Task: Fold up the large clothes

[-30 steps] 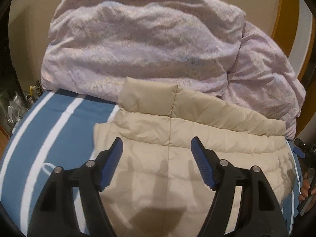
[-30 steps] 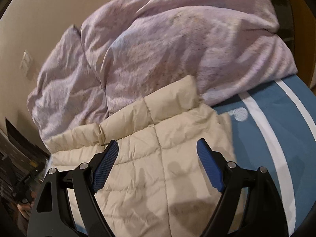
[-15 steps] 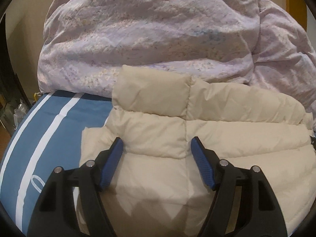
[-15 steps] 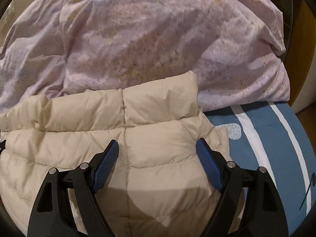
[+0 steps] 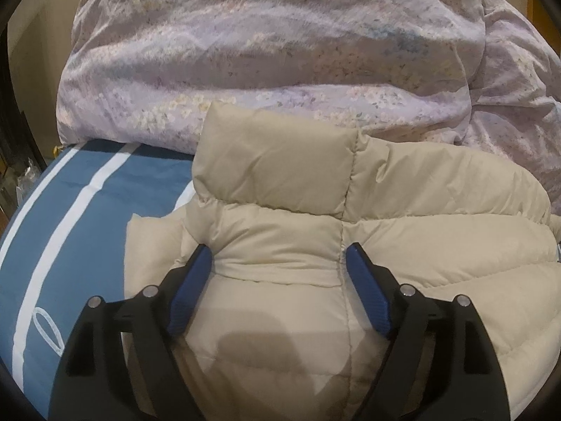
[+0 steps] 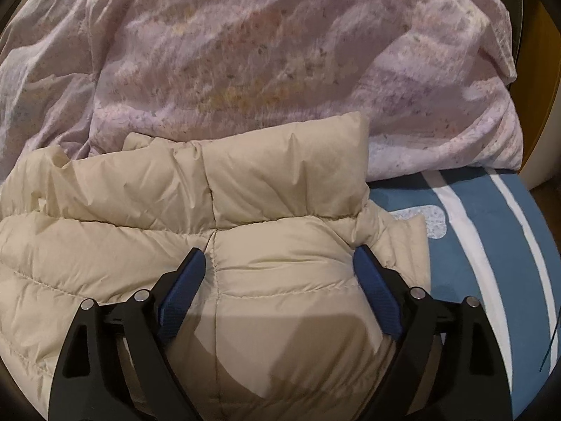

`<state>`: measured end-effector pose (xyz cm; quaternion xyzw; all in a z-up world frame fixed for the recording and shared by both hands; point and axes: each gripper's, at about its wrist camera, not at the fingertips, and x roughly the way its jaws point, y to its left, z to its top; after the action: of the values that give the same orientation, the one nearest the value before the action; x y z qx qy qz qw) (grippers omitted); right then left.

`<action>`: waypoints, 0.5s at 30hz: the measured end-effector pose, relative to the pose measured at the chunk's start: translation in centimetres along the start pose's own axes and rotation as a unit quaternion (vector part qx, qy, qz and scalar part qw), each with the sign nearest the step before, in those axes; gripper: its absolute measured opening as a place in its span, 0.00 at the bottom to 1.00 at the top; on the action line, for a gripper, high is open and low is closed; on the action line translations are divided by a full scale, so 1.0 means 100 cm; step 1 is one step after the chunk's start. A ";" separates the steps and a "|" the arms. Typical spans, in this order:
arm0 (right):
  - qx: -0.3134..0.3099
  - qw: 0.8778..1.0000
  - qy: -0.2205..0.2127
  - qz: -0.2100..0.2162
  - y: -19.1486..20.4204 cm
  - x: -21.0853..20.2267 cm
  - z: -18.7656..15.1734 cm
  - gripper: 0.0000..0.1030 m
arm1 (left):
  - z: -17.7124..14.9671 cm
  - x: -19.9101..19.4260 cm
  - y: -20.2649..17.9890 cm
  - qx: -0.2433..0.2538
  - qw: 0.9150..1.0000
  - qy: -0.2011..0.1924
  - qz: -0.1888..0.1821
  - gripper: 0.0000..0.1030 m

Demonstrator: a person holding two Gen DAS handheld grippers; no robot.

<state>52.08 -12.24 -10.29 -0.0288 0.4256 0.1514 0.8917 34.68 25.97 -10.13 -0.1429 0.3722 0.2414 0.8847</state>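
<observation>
A beige quilted puffer jacket (image 5: 287, 182) lies on the bed with its stand-up collar toward the far side. My left gripper (image 5: 278, 249) is low over the jacket's left shoulder, just below the collar. Its jaws are opening, and a puffed fold of the jacket bulges between the blue pads (image 5: 189, 291). In the right wrist view the same jacket (image 6: 280, 175) fills the middle. My right gripper (image 6: 279, 252) sits on the right shoulder below the collar. Its jaws are opening too, with padded fabric swelling between its pads (image 6: 378, 298).
A crumpled lilac floral duvet (image 5: 280, 45) is heaped right behind the collar and also fills the back of the right wrist view (image 6: 280, 52). A blue sheet with white stripes (image 5: 70, 210) shows left of the jacket and on its right side (image 6: 491, 245).
Both grippers have sunk toward the jacket and closed in on the collar, which now looms larger. Both pairs of jaws stand slightly wider, with jacket fabric now bulging between them.
</observation>
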 end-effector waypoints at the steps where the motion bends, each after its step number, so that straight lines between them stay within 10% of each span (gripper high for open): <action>1: 0.003 1.000 0.002 0.001 -0.002 0.002 0.001 0.87 | 0.000 0.001 0.001 -0.003 1.000 0.002 -0.003 0.78; 15: 0.007 1.000 0.014 0.007 -0.009 0.017 0.007 0.89 | 0.005 0.013 0.009 -0.010 1.000 0.016 -0.015 0.82</action>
<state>53.87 -12.57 -11.19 -0.0216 0.4395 0.1537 0.8847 35.29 27.36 -10.74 -0.1617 0.3819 0.2293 0.8806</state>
